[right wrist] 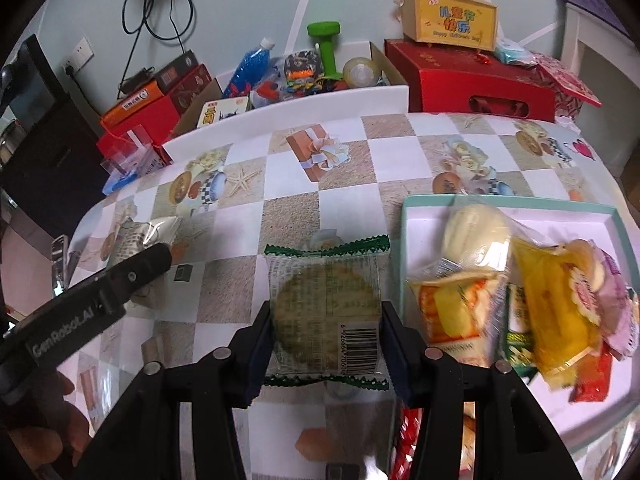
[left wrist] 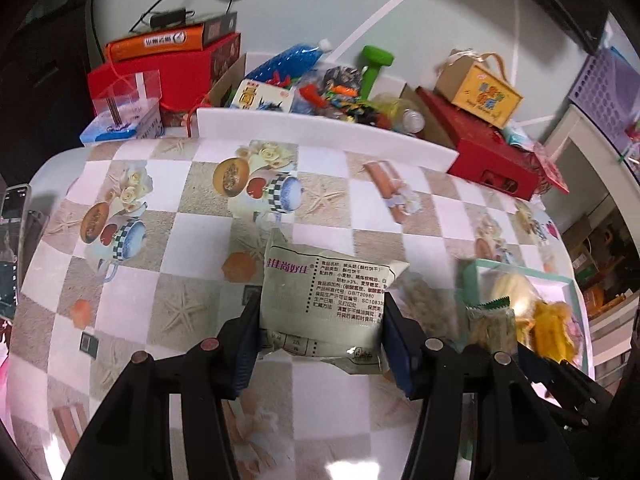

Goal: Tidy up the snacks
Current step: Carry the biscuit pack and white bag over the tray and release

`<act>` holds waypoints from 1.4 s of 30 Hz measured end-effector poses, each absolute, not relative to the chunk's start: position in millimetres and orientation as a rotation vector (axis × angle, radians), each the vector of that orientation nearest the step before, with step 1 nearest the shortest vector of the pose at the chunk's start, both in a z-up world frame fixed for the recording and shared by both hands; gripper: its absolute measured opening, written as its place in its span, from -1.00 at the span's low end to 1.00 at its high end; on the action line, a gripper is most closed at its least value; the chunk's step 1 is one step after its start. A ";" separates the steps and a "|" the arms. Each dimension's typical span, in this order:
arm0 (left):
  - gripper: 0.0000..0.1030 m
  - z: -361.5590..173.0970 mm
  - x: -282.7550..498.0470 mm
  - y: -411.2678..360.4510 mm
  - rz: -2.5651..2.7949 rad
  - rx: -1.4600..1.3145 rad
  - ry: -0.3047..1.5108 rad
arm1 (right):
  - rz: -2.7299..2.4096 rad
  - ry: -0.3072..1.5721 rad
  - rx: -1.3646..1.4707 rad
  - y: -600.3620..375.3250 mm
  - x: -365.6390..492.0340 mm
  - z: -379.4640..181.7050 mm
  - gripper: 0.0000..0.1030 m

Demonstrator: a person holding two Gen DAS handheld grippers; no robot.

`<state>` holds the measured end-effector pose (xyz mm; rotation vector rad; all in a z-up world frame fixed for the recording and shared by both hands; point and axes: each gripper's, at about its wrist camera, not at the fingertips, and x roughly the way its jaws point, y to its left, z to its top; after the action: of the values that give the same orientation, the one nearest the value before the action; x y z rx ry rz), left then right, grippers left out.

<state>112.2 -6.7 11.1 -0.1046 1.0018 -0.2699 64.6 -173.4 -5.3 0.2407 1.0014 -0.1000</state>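
My left gripper (left wrist: pixel 320 320) is shut on a pale green biscuit packet (left wrist: pixel 320 296) with printed text, held above the checked tablecloth. My right gripper (right wrist: pixel 326 320) is shut on a clear cookie packet with green zigzag edges (right wrist: pixel 326 300); a round cookie shows inside. The same cookie packet (left wrist: pixel 492 320) appears at the right of the left wrist view, and the left gripper's arm with the pale packet (right wrist: pixel 140 232) shows at the left of the right wrist view. A white tray with a mint rim (right wrist: pixel 508 200) lies to the right, holding several snack packets.
Along the table's far edge stand a white board (left wrist: pixel 320 128), a cardboard box of toys with a green dumbbell (right wrist: pixel 326 48), red gift boxes (right wrist: pixel 472 80) and a yellow carry box (right wrist: pixel 450 20). A phone (left wrist: pixel 12 240) lies at the left edge.
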 end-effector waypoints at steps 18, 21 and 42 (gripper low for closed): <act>0.11 40.8 61.1 -68.2 -0.409 -0.029 0.937 | -0.214 0.922 0.279 -241.9 1.1 30.7 0.03; 0.11 43.3 56.1 -84.5 -0.445 -0.015 0.930 | -0.259 0.908 0.302 -262.9 -6.7 33.9 0.03; 0.11 18.0 -6.0 -205.8 -0.684 0.210 0.929 | -0.509 0.876 0.464 -386.5 -73.2 27.6 0.03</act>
<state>-6.0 -205.8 18.0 0.2099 0.9292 -0.6838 -73.2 -386.5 27.6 0.4645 0.8760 -0.5087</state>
